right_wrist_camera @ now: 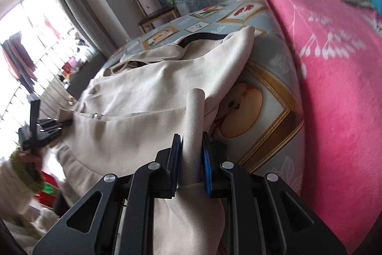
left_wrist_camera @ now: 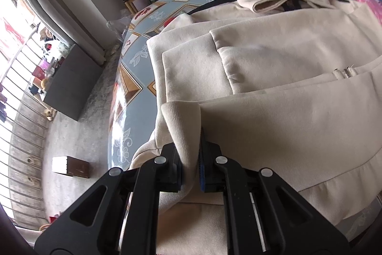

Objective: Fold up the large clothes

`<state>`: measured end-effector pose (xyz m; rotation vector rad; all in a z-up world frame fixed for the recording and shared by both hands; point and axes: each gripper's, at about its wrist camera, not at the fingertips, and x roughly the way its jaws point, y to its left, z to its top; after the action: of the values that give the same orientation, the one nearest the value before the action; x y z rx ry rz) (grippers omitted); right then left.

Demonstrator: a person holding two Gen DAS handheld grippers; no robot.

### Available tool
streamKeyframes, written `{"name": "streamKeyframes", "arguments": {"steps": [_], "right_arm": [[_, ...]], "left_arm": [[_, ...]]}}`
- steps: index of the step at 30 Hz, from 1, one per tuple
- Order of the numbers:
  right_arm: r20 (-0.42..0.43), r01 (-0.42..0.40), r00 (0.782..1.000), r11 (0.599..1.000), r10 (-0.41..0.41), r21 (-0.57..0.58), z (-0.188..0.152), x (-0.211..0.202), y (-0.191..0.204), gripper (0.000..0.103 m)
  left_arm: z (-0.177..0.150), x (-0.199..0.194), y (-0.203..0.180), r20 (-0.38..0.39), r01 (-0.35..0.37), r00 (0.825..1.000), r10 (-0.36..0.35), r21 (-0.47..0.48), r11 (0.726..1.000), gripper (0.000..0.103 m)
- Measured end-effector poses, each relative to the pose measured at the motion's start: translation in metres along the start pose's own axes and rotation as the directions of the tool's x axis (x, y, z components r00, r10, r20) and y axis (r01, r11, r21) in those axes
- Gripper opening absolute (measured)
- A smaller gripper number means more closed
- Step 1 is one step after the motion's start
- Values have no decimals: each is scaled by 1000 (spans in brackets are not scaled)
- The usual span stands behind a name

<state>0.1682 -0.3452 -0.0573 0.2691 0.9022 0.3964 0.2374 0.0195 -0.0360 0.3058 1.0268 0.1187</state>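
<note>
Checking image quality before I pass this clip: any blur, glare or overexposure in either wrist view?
Left wrist view: sharp on the cream garment; window blown out, glare streak on the glossy tablecloth, strong fisheye bending. Right wrist view: motion blur over the pink blanket, window overexposed, dark vignette in the corners.

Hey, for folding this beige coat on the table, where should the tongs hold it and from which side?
Grip the beige coat at its bottom hem, one corner per hand, coming from the near table edge. The hem lies closest and free, while collar and sleeves lie farther across the tablecloth. Left tongs and right tongs are each shut on a pinched hem fold, probably ready to carry it toward the collar.
</note>
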Motion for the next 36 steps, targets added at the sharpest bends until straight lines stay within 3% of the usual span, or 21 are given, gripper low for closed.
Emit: {"name": "streamKeyframes", "arguments": {"steps": [7,14,19,25,28,32,34,36], "right_arm": [[-106,-51,993,998,55,39,10,3,-7,25],[-136,-33,990,995,46,93,21,9,-8,25],[-177,43,984,994,-24,104,25,7,3,25],[-142,98,986,995,-93,28,26,-14,38,25],[-153,195,967,979,-201,-56,30,-4,58,25],[-163,348,915,926,-370,-147,28,19,72,22],[-147,399,895,902,-422,-163,25,19,79,12],[-101,422,892,893,-440,-157,24,6,88,7]], "left_arm": [[-5,-1,14,41,113,993,-111,-49,992,8],[-11,-7,18,78,225,972,-223,-19,974,9],[-17,-13,16,109,258,959,-260,29,966,9],[-19,-13,24,124,302,946,-300,8,953,9],[-21,-12,28,138,320,938,-317,3,947,9],[-24,-13,29,164,317,935,-314,6,948,8],[-27,-17,29,184,307,935,-303,10,952,6],[-30,-25,32,208,312,929,-307,8,950,5]]}}
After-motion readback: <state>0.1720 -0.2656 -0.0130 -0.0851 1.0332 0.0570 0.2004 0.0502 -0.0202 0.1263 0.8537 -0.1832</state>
